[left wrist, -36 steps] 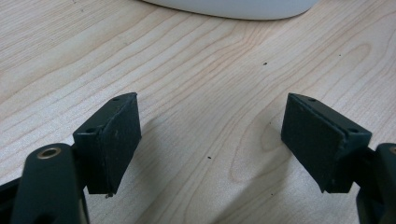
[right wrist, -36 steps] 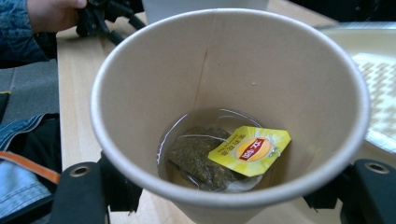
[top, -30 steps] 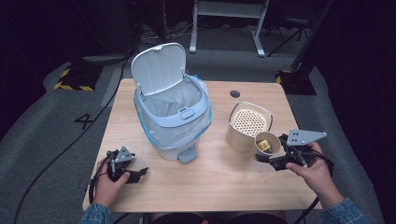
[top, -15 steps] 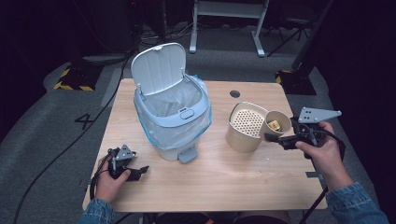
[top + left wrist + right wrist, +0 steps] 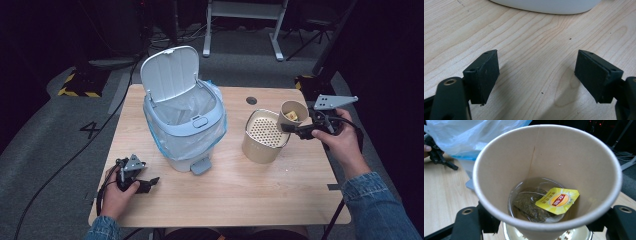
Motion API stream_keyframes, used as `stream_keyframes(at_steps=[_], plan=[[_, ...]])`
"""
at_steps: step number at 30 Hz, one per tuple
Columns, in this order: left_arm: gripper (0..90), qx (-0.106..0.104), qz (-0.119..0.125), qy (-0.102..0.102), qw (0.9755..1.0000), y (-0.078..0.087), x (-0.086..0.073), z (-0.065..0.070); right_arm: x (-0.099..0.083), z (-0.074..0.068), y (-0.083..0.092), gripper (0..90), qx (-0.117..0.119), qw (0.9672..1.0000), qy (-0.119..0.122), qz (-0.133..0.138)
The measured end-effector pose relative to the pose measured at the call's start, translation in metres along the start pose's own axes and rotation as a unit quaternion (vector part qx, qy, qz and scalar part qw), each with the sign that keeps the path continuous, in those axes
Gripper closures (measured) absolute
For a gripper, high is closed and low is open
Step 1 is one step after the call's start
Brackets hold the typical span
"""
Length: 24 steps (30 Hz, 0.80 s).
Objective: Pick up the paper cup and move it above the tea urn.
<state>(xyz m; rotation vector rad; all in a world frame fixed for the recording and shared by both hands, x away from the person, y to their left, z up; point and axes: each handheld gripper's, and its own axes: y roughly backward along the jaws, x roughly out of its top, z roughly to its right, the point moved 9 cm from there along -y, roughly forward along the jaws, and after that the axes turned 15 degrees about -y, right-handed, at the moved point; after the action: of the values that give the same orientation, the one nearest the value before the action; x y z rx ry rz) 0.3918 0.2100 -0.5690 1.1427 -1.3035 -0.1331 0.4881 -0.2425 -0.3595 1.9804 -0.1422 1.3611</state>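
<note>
- Paper cup [image 5: 544, 165]: pinched between the jaws of the right gripper [image 5: 300, 131], one black jaw at each side of its wall. In the high view the cup [image 5: 292, 113] is held off the table, over the far right rim of the beige container.
- Cup contents: a little liquid at the bottom, a soaked tea bag [image 5: 530, 205] and its yellow tag [image 5: 557, 200] — the tag lies against the inner wall, its string runs across the bag.
- Beige container [image 5: 265, 137]: stands on the wooden table [image 5: 250, 195], right of the bin; a perforated insert covers its mouth. What is under the insert cannot be told.
- Pedal bin [image 5: 185, 127]: lid [image 5: 169, 72] upright and open, lined with a clear plastic bag [image 5: 192, 105] that folds over the rim. No contents can be made out inside.
- Left gripper [image 5: 145, 184]: rests at the near left of the table, jaws spread wide — bare wood between the pads [image 5: 485, 75].
</note>
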Motion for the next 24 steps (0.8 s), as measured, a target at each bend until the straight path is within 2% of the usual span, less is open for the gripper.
stream_keyframes(at_steps=[7, 12, 16, 20, 24], plan=[[20.1, 0.000, 0.000, 0.000, 1.0000, 0.000, 0.000, 0.000, 0.009, 0.014, -0.014, 30.4, -0.005, 1.0000, -0.005, 0.000], [20.1, 0.000, -0.001, 0.000, 1.0000, 0.000, 0.000, 0.000, 0.010, 0.029, -0.026, 30.4, -0.019, 0.9997, -0.014, -0.006], [20.1, 0.000, 0.000, 0.000, 1.0000, 0.000, 0.000, 0.000, 0.007, 0.038, -0.037, 30.3, -0.032, 0.9994, -0.011, -0.012], [20.1, -0.001, 0.000, 0.000, 1.0000, 0.000, 0.000, 0.000, 0.006, 0.042, -0.047, 30.3, -0.031, 0.9993, -0.015, -0.010], [20.1, -0.001, 0.000, 0.001, 1.0000, 0.000, 0.000, 0.000, 0.007, 0.040, -0.052, 30.4, -0.038, 0.9992, 0.001, -0.010]])
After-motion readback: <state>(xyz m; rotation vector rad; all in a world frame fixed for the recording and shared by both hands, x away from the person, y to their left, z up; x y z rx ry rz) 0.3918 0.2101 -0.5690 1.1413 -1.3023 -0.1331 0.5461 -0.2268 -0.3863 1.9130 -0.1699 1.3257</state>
